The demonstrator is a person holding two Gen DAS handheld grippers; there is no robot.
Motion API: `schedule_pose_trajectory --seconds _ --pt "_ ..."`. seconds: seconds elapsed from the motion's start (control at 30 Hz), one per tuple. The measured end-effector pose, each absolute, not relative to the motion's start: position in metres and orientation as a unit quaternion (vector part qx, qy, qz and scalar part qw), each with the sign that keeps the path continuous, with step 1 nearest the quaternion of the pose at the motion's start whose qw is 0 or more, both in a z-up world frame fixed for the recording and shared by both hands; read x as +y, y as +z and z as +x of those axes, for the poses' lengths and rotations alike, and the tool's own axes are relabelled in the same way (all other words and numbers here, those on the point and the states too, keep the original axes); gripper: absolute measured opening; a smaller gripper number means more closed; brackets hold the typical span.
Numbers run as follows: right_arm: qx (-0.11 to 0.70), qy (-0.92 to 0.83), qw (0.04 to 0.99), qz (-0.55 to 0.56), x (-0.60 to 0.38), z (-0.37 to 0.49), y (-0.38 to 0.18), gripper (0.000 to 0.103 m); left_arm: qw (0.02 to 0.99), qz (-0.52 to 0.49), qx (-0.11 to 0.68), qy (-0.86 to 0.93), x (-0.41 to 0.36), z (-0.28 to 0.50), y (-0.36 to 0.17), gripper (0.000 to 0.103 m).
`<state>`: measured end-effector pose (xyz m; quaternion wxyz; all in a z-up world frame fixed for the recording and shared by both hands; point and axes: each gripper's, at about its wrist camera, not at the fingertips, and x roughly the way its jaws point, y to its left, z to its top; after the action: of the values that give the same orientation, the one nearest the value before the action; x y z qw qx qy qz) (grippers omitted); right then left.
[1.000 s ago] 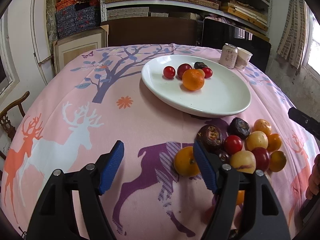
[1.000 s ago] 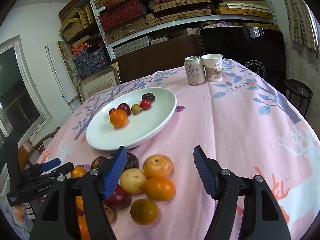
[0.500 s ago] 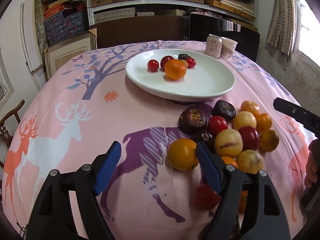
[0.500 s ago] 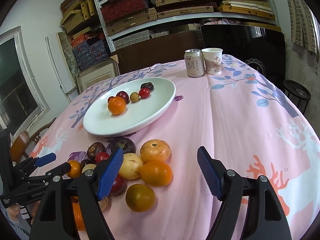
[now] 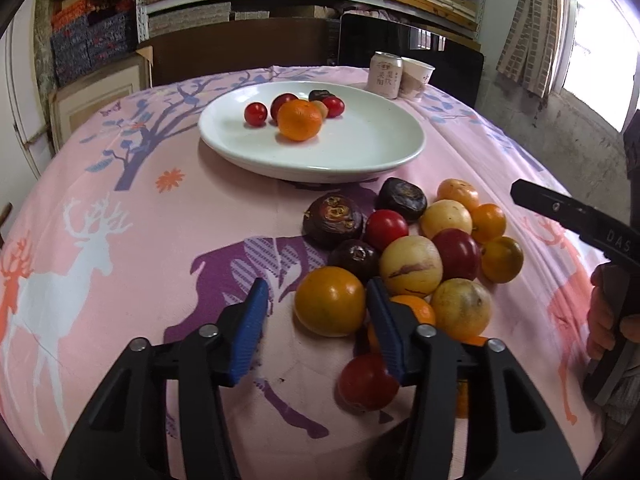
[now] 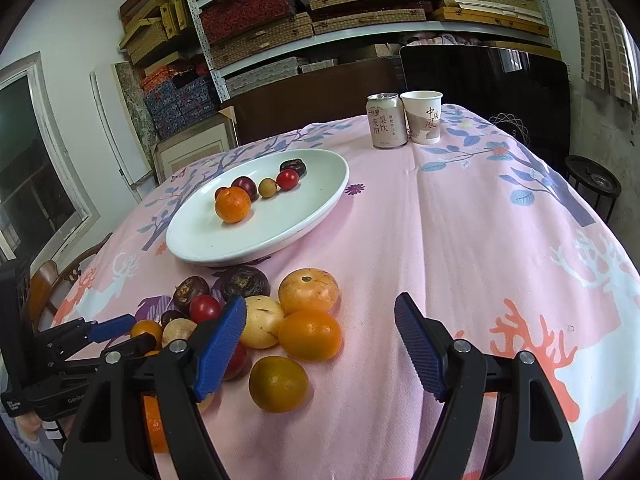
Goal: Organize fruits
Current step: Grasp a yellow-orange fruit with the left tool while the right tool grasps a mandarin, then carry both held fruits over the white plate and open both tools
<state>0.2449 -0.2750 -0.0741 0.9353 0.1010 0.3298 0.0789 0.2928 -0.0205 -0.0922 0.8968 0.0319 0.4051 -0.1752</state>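
Left hand-held gripper closing around yellow-orange fruit, pads not yet pressing; right hand-held gripper apart over fruit pile on worktop; white plate behind pile.

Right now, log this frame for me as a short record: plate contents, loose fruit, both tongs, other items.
plate: white plate holding one orange and several small red and dark fruits
loose fruit: pile on the pink tablecloth, near side of the plate, mixed yellow, orange, red and dark purple
left tongs: jaws closing around a yellow-orange fruit, pads not yet on it
right tongs: open, nothing held, beside the pile
other items: can and paper cup side by side at the far edge
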Motion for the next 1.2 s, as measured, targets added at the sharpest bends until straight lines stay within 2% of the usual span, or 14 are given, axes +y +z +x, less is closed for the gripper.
schedule_pose_trajectory --seconds 0.1,0.33,0.4,0.8,1.0,1.03,1.1,1.17,1.2 --pt "0.331 0.08 0.935 0.1 -0.276 0.245 -0.074 0.077 0.895 0.033 0.406 -0.181 -0.023 0.292 -0.093 0.042" --pt "0.333 0.078 0.934 0.101 -0.276 0.245 -0.075 0.077 0.887 0.037 0.419 -0.189 -0.026 0.291 -0.098 0.042" --pt "0.334 0.077 0.934 0.103 -0.276 0.245 -0.075 0.077 0.886 0.029 0.421 -0.191 -0.023 0.291 -0.097 0.037" --pt "0.358 0.106 0.924 0.083 -0.268 0.228 -0.084 0.077 0.906 0.006 0.415 -0.085 0.013 0.299 -0.094 0.037" --pt "0.373 0.135 0.916 0.062 -0.254 0.223 -0.088 0.063 0.906 0.012 0.414 -0.084 0.012 0.3 -0.094 0.037" --pt "0.376 0.14 0.914 0.059 -0.252 0.223 -0.089 0.058 0.906 0.013 0.414 -0.083 0.011 0.3 -0.094 0.037" --pt "0.382 0.144 0.911 0.058 -0.251 0.223 -0.09 0.054 0.907 0.016 0.413 -0.082 0.011 0.299 -0.095 0.037" --pt "0.393 0.144 0.906 0.06 -0.251 0.225 -0.093 0.043 0.907 0.018 0.413 -0.082 0.011 0.3 -0.095 0.037" --pt "0.401 0.143 0.903 0.062 -0.251 0.228 -0.095 0.042 0.907 0.018 0.413 -0.082 0.011 0.299 -0.095 0.037"
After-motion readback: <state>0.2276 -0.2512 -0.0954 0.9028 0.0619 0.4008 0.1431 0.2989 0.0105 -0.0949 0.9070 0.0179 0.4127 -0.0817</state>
